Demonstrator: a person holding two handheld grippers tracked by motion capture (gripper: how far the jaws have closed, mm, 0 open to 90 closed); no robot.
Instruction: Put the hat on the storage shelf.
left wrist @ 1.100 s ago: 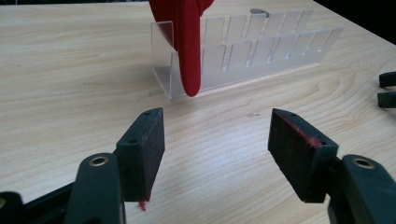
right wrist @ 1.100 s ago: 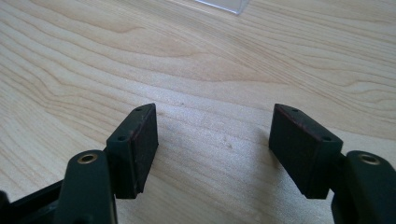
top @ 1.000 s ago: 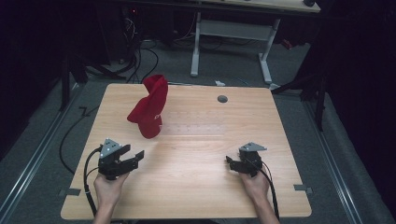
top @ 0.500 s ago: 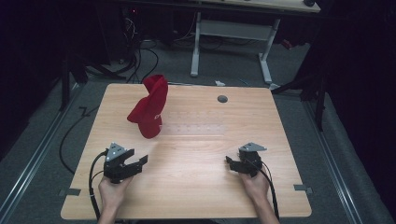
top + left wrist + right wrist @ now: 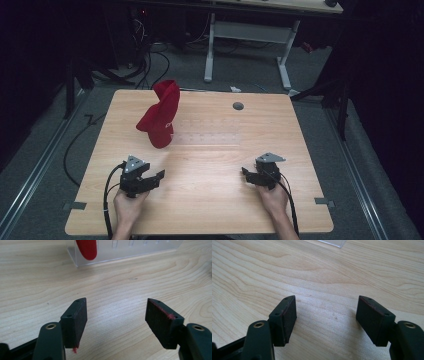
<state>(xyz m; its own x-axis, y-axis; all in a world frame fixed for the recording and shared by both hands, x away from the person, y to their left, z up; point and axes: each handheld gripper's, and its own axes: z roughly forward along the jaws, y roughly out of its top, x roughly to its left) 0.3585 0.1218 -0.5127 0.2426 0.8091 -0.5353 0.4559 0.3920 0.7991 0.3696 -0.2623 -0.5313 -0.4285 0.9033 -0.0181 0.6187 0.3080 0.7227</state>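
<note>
A red fabric item, shaped like a cap, stands tall on the left end of a clear plastic rack at the table's middle. Its rounded lower end hangs in front of the clear rack in the left gripper view. My left gripper rests near the front left, open and empty, pointing right of the red item. Its jaws carry red lint. My right gripper sits at the front right, open and empty, above bare wood. A corner of the rack shows ahead.
The wooden table has a grey cable hole at the back. Tape marks sit at its left edge and right edge. Cables lie on the floor and a white desk frame stands behind.
My left gripper has shifted toward the near edge and slightly right. The right gripper and the red item have stayed put.
</note>
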